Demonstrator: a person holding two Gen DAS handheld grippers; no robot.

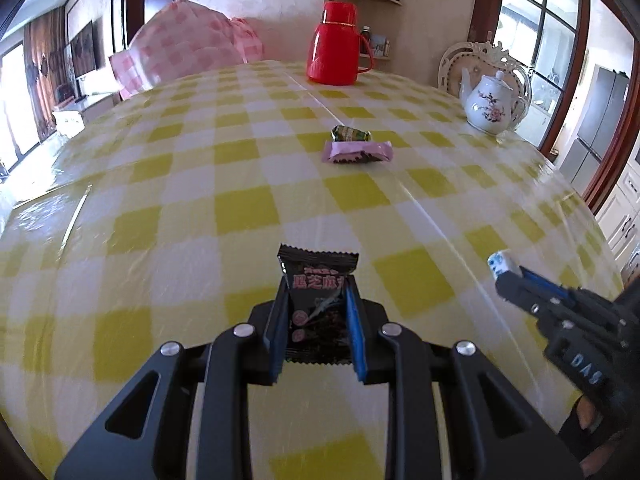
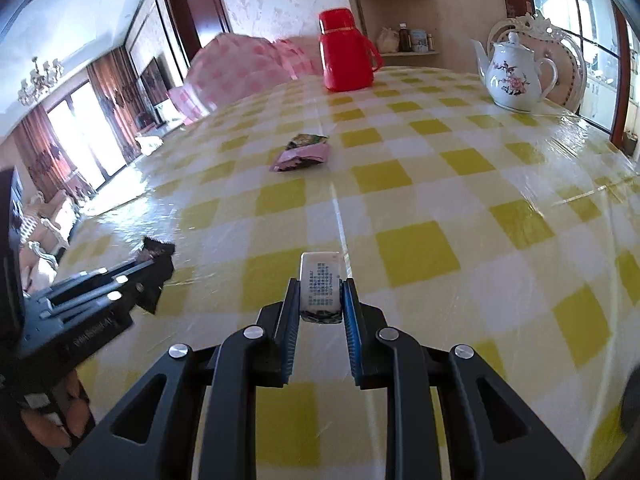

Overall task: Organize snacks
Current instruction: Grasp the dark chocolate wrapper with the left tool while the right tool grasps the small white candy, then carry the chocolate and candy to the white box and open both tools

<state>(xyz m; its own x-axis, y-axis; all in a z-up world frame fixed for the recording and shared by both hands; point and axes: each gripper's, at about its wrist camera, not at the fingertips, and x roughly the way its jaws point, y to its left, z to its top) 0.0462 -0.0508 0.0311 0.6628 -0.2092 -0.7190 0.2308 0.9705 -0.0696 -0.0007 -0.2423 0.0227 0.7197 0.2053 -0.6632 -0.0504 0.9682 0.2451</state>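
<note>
Above tabletop (image 1: 160, 184), left gripper (image 1: 318, 304) clamps black pack (image 1: 318, 280); right gripper (image 2: 320, 296) pinches white candy (image 2: 321, 280); both likely bound for pile (image 1: 356, 148) at 12 o'clock, w/ other snacks.

Black packet (image 1: 318, 304) and white candy (image 2: 321, 288) held aloft; two snacks (image 1: 357, 146) touching.

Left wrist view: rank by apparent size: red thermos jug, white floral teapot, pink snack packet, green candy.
1. red thermos jug
2. white floral teapot
3. pink snack packet
4. green candy
Jug sits farthest, so its lead likely holds in reality.
</note>
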